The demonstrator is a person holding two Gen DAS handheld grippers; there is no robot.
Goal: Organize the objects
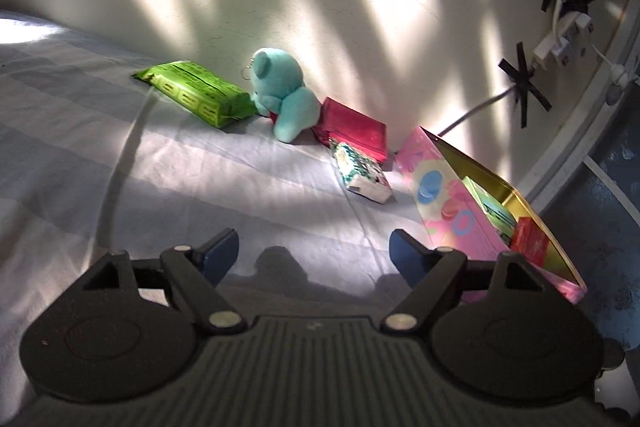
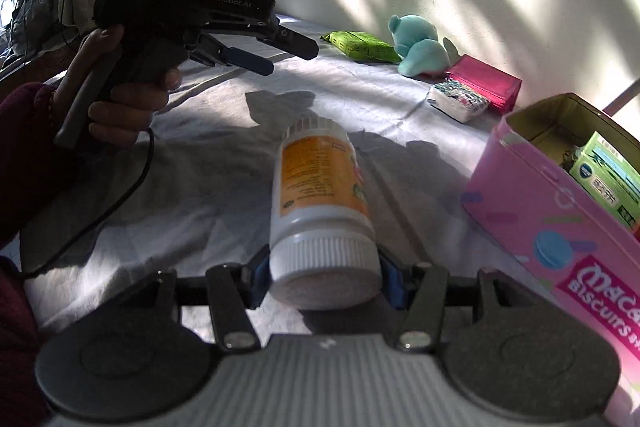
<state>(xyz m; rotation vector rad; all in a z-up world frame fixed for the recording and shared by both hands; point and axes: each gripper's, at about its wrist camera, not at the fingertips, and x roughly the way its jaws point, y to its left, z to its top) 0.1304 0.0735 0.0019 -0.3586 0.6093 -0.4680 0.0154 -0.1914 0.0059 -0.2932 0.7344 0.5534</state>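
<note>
So the right gripper (image 2: pixel 324 279) is clamped on the cap end of a white pill bottle (image 2: pixel 320 183) held up over the bed sheet (image 2: pixel 200 187) just left of the pink biscuit tin (image 2: pixel 560 227), while the left gripper (image 1: pixel 314 259) hangs spread with nothing in it, and the teal plush (image 1: pixel 284 95) lies by the wall.
</note>
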